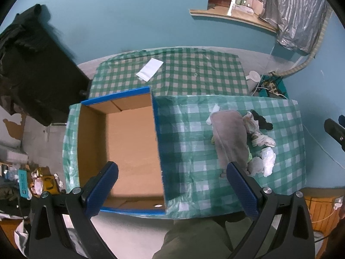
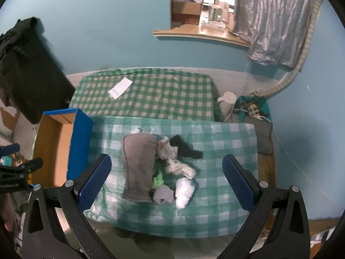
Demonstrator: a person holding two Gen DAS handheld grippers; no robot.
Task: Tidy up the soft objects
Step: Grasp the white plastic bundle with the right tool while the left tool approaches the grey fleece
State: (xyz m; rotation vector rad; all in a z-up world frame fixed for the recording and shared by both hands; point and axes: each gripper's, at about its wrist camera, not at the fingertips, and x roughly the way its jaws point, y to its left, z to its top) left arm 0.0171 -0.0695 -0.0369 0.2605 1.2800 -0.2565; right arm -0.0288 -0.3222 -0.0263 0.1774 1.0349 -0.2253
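Observation:
A pile of soft items lies on the green checked table [image 2: 215, 142]: a long grey cloth [image 2: 138, 166], a black sock [image 2: 185, 147], white patterned socks [image 2: 180, 168], a white bundle [image 2: 183, 191], a small grey piece [image 2: 163, 194] and a green scrap [image 2: 158, 180]. The grey cloth [image 1: 231, 138] and socks [image 1: 263, 140] also show in the left wrist view. An empty cardboard box with blue rim [image 1: 129, 149] stands left of the pile, also in the right wrist view [image 2: 58, 142]. My left gripper [image 1: 172, 183] is open above the box's near right edge. My right gripper [image 2: 167, 177] is open, held above the pile.
A second checked table [image 2: 151, 92] behind holds a white envelope [image 2: 120, 88]. A black covered object [image 1: 41, 69] stands at left. A white jug [image 2: 226, 101] and cables sit on the floor at right. Clutter lies on the floor at left [image 1: 32, 181].

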